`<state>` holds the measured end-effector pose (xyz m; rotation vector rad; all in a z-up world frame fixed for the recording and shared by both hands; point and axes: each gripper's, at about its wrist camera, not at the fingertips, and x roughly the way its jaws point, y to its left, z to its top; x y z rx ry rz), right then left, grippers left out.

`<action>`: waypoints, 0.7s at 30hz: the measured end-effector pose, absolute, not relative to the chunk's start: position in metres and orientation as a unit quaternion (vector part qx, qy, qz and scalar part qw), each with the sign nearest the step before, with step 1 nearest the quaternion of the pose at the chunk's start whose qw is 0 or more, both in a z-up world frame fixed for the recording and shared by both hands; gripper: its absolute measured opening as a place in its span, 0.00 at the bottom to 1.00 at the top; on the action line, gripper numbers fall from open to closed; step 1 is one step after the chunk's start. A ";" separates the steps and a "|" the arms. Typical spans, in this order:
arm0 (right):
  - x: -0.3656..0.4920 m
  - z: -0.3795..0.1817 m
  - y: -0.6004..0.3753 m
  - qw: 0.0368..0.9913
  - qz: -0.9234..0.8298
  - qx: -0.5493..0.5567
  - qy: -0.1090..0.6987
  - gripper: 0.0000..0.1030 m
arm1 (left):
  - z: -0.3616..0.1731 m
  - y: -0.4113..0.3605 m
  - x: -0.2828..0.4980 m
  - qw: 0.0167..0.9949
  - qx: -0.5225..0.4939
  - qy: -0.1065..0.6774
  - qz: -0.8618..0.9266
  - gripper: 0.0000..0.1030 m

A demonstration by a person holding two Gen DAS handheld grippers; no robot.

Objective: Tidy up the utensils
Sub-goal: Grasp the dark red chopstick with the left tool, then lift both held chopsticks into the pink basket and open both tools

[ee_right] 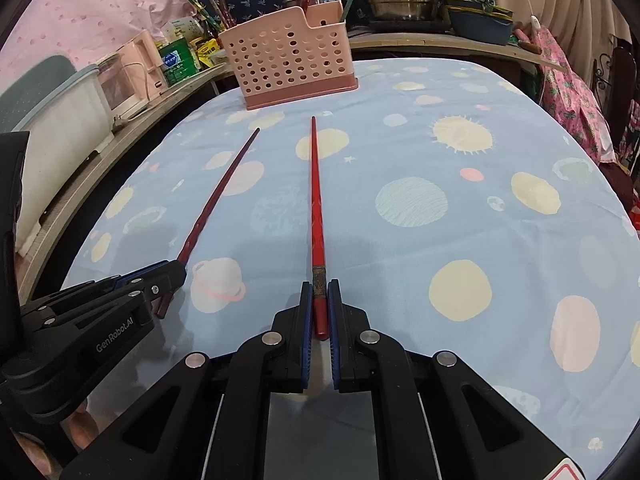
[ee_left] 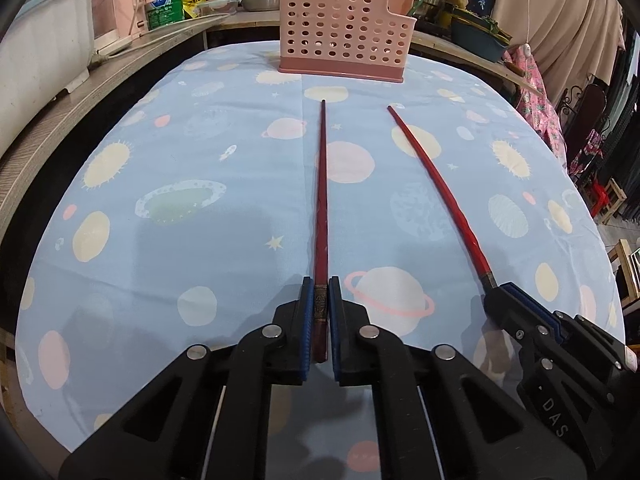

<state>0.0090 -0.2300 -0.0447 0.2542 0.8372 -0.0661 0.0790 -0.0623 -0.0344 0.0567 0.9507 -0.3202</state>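
Above the tablecloth (ee_left: 180,200), both tongs (left (ee_left: 321,286), right (ee_right: 320,288)) apparently clamp one chopstick each.

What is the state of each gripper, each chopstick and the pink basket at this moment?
Left gripper: shut on dark red chopstick.
Right gripper: shut on bright red chopstick.
Dark red chopstick: held by its thick end.
Bright red chopstick: held likewise.
Pink utensil basket: upright on tablecloth.
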 end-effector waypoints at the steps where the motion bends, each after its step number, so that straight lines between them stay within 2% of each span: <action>1: 0.009 -0.044 -0.231 0.904 -0.031 0.127 0.406 0.07 | -0.034 -0.062 0.079 0.875 0.024 0.458 -0.156 0.07; 10: 0.005 -0.030 -0.233 0.908 -0.027 0.134 0.395 0.07 | -0.018 -0.053 0.079 0.877 0.007 0.453 -0.158 0.07; 21: 0.005 0.020 -0.239 0.927 -0.018 0.142 0.347 0.07 | 0.041 -0.042 0.079 0.896 -0.025 0.408 -0.175 0.07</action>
